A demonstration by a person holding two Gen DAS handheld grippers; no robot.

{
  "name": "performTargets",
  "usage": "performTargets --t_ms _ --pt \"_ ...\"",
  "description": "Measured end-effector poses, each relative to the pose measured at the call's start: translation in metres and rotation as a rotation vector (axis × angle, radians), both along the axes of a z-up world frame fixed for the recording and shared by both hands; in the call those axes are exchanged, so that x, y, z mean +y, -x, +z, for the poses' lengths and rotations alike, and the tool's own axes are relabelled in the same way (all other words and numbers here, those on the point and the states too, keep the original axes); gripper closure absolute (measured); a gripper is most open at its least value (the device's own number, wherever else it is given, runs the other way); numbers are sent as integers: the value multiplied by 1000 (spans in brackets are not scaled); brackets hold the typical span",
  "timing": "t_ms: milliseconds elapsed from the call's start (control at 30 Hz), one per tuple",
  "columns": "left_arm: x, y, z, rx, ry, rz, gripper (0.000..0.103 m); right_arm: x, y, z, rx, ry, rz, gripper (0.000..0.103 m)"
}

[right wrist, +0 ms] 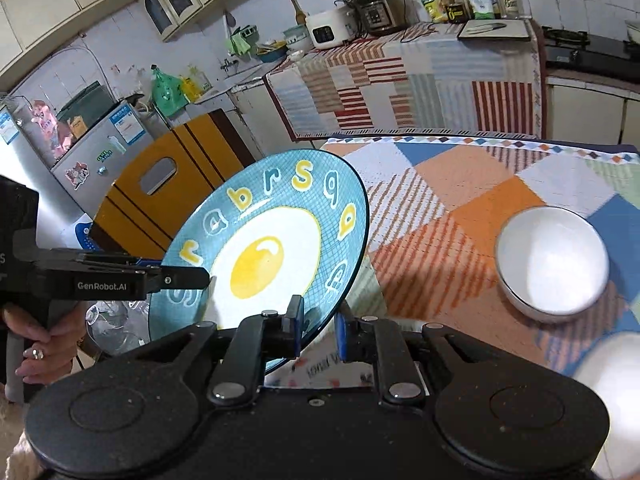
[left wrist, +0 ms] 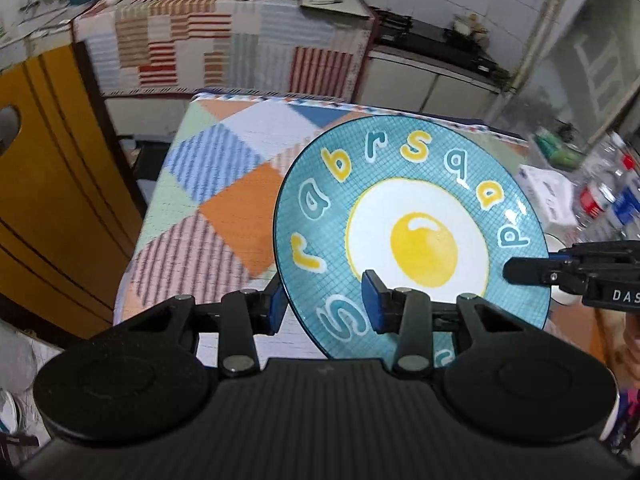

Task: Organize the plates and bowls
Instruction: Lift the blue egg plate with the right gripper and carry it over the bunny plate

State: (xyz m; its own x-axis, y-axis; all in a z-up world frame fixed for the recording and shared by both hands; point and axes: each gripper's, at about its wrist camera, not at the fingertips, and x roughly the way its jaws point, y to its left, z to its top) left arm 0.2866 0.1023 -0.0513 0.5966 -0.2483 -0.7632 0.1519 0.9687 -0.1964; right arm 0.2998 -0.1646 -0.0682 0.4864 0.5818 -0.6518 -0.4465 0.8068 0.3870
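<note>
1. Blue plate [left wrist: 412, 236] with fried-egg print and letters, tilted, lifted clear of patchwork tablecloth [left wrist: 224, 200].
2. Left gripper [left wrist: 324, 304] pinching plate's near rim, one pad on each face.
3. Right gripper [right wrist: 318, 330] clamped on opposite rim edge, narrow gap filled by plate.
4. White bowl [right wrist: 552, 260] upright on cloth, well apart to the right in right wrist view.
5. Hand [right wrist: 36, 344] wearing ring, wrapped around left gripper's handle.
</note>
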Motion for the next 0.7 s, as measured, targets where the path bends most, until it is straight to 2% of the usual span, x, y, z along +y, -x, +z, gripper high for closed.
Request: performTargets --t_ms 300,567,700 --pt "-48 28 -8 11 17 -69 65 -50 47 3 2 -8 -73 82" --pt "-59 50 -38 62 52 -43 65 -68 73 -19 45 22 -74 82" --pt "-58 51 -52 110 41 -57 65 -68 78 -32 73 27 -63 82"
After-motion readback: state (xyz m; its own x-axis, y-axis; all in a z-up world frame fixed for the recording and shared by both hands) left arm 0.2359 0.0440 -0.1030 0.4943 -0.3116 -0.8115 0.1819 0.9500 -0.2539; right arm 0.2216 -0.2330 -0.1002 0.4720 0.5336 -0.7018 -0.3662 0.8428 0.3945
